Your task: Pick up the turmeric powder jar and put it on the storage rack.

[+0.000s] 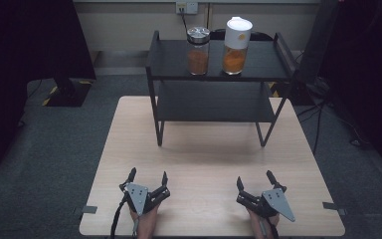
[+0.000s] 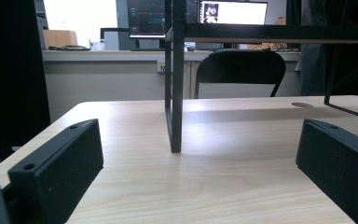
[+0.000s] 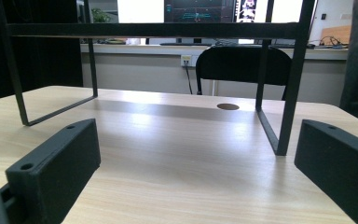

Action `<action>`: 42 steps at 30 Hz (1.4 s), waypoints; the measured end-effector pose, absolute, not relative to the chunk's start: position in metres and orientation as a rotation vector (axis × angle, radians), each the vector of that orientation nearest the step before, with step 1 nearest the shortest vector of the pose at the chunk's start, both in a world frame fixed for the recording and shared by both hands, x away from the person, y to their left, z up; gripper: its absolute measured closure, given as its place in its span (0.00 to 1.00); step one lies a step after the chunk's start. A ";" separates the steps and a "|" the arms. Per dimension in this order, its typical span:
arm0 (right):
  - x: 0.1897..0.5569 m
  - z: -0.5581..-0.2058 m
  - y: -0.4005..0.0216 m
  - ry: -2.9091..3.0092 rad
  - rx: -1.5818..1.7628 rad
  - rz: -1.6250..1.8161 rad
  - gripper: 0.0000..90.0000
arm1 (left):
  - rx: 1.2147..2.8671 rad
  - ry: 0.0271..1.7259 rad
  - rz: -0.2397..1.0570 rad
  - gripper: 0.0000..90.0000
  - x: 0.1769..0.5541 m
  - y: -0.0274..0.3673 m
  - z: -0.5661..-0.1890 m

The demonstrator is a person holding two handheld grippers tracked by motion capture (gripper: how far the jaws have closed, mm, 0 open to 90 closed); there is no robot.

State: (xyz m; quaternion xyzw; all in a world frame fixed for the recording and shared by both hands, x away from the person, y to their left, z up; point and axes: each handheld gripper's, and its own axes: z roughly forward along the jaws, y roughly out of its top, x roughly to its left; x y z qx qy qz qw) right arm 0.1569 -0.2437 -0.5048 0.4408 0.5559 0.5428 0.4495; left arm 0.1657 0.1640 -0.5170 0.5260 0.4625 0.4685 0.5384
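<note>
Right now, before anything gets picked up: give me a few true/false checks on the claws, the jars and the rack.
1. Both jars stand on the rack's top shelf. True.
2. The left claw holds a jar. False: it is open and holds nothing, at the table's near edge.
3. The metal-lidded jar stands left of the white-lidded jar. True.
4. The right claw is shut. False: its jaws stand apart.
5. The jars lie tipped over. False: both stand upright.
</note>
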 end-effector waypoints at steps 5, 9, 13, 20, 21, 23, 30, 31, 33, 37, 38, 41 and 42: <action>0.156 -0.504 -0.245 1.372 1.089 1.342 0.00 | 1.251 1.099 1.113 0.00 0.165 0.164 -0.517; 0.156 -0.504 -0.246 1.371 1.094 1.339 0.00 | 1.251 1.100 1.114 0.00 0.165 0.164 -0.517; 0.156 -0.506 -0.245 1.374 1.096 1.335 0.00 | 1.250 1.100 1.115 0.00 0.164 0.164 -0.517; 0.156 -0.506 -0.247 1.371 1.092 1.332 0.00 | 1.250 1.102 1.115 0.00 0.164 0.164 -0.517; 0.156 -0.506 -0.247 1.370 1.092 1.331 0.00 | 1.250 1.102 1.116 0.00 0.164 0.164 -0.517; 0.156 -0.505 -0.248 1.370 1.097 1.327 0.00 | 1.249 1.102 1.116 0.00 0.164 0.164 -0.517; 0.156 -0.506 -0.250 1.363 1.100 1.301 0.00 | 1.249 1.103 1.117 0.00 0.163 0.163 -0.517; 0.156 -0.507 -0.251 1.360 1.101 1.307 0.00 | 1.248 1.103 1.117 0.00 0.163 0.163 -0.517; 0.155 -0.509 -0.251 1.358 1.097 1.308 0.00 | 1.249 1.103 1.117 0.00 0.163 0.163 -0.517; 0.155 -0.510 -0.252 1.344 1.109 1.317 0.00 | 1.249 1.103 1.117 0.00 0.163 0.163 -0.517; 0.155 -0.510 -0.252 1.343 1.111 1.319 0.00 | 1.249 1.103 1.117 0.00 0.163 0.163 -0.517; 0.154 -0.511 -0.252 1.342 1.104 1.319 0.00 | 1.249 1.103 1.118 0.00 0.163 0.163 -0.517; 0.154 -0.511 -0.252 1.340 1.104 1.323 0.00 | 1.249 1.103 1.118 0.00 0.163 0.163 -0.517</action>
